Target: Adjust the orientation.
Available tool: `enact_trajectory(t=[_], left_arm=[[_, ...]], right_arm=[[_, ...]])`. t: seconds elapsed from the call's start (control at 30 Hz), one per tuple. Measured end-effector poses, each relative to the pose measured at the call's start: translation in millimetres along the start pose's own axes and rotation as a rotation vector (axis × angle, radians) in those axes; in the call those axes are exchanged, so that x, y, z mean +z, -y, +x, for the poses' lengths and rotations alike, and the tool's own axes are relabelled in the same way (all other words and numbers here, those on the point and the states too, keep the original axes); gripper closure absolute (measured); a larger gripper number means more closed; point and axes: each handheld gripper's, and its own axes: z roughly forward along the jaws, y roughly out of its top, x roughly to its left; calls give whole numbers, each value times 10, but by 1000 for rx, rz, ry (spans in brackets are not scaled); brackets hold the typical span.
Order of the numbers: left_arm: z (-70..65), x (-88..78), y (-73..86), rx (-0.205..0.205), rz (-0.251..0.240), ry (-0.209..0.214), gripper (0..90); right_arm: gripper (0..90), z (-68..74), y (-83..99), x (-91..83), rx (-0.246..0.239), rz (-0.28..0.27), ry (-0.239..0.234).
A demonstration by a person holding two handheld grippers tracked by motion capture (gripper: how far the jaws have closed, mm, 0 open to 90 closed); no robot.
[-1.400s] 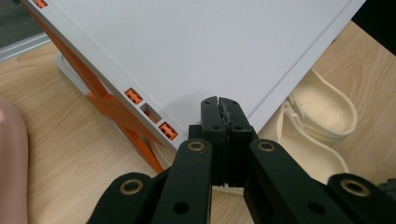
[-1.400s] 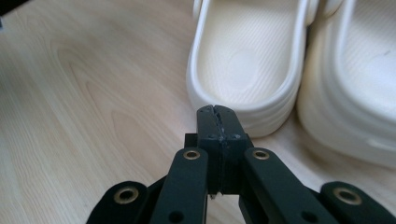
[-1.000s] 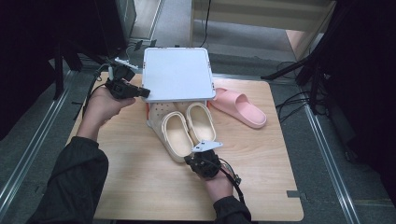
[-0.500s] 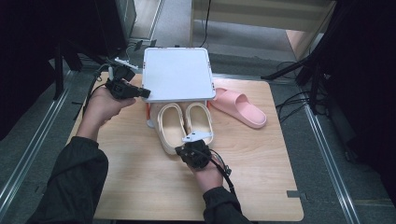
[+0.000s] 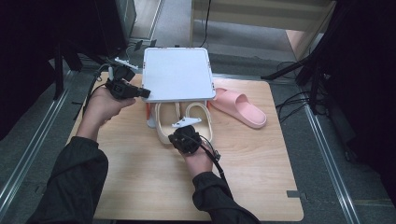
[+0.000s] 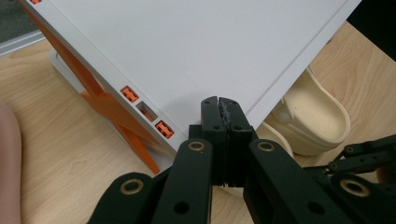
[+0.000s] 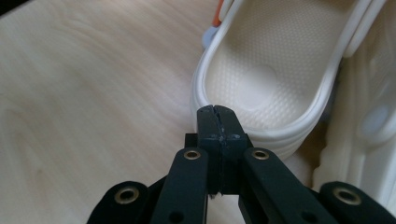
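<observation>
A pair of cream clogs [image 5: 164, 127] lies toe-first half under a white shelf board [image 5: 177, 74] on orange legs [image 6: 116, 112]. My right gripper [image 5: 180, 132] is shut, its tips [image 7: 216, 114] against the heel rim of the left clog [image 7: 271, 70]; the other clog [image 7: 369, 116] lies beside it. My left gripper [image 5: 144, 93] is shut with nothing between its jaws, and its tips [image 6: 219, 103] rest at the board's front left edge [image 6: 187, 46]. One clog heel [image 6: 317, 121] pokes out below that edge.
A pink slide sandal [image 5: 239, 107] lies on the wooden table [image 5: 261, 177] to the right of the shelf. The table's rounded edges drop to grey floor with rails on both sides. Cables trail from both grippers.
My right gripper has moved forward and pushed both cream clogs away from me, so their toes now sit under the white board. The left hand has stayed put.
</observation>
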Motion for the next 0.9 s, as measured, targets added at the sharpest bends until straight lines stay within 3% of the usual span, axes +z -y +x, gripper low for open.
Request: enact_trajectory(t=[0.27, 0.33, 0.53, 0.7, 0.9], left_arm=[[0, -1, 1, 1, 0, 2, 896], [-2, -1, 1, 1, 0, 1, 896], [4, -3, 3, 0, -1, 3, 896], [8, -2, 5, -5, -4, 5, 896], [1, -4, 2, -5, 0, -1, 896]], right_arm=[[900, -56, -196, 185, 17, -20, 1], [900, -65, -239, 235, 0, -21, 22], [900, -117, -337, 351, 19, -36, 47], [900, -76, -314, 314, 50, -36, 15], [900, 6, -203, 161, 37, -42, -17]])
